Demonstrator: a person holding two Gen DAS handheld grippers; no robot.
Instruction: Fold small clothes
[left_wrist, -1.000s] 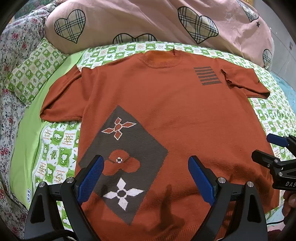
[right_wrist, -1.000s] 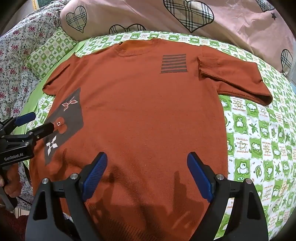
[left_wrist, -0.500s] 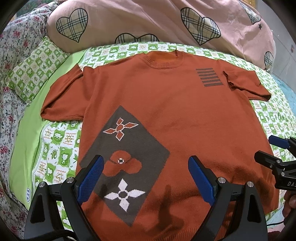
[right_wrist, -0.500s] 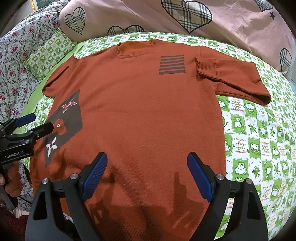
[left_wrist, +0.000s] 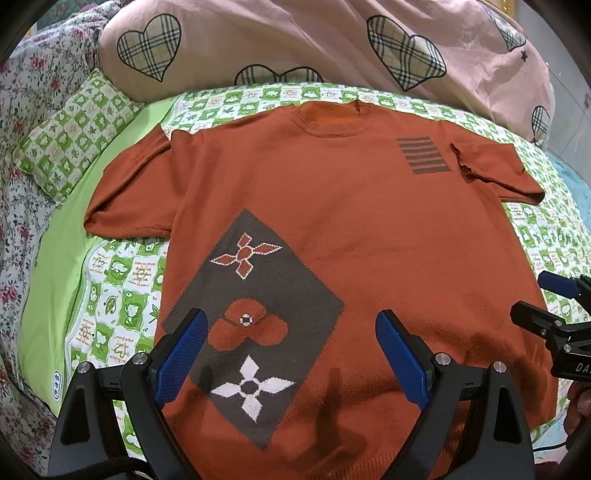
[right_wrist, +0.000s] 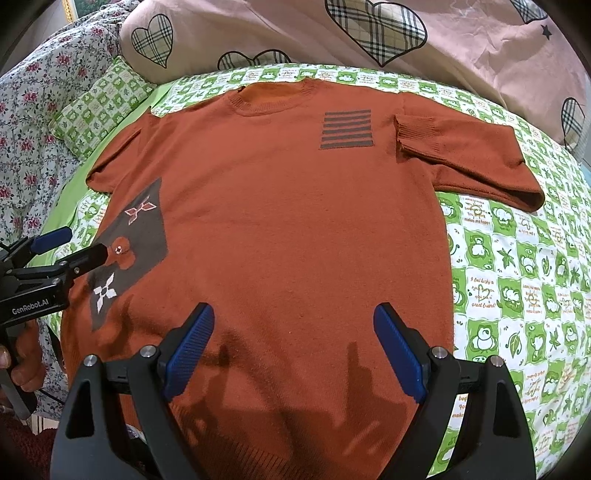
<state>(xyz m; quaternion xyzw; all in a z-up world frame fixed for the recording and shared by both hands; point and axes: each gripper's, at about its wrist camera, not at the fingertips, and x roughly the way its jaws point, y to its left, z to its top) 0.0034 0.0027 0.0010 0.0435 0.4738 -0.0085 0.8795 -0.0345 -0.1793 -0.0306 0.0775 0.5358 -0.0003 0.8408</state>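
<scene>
Orange sweater (left_wrist: 354, 229) lies flat, front up, on the green checkered sheet (right_wrist: 517, 280) – left gripper (left_wrist: 291, 354) and right gripper (right_wrist: 293, 350) both hover wide open over its hem, holding nothing.

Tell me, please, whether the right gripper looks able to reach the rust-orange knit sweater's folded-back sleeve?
Probably yes: the right gripper is open above the rust-orange knit sweater, and nothing lies between it and the folded-back sleeve.

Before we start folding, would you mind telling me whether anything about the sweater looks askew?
Yes: the sweater's right-hand sleeve is doubled back, its ribbed cuff lying beside the striped patch, while the left-hand sleeve lies flat.
</scene>
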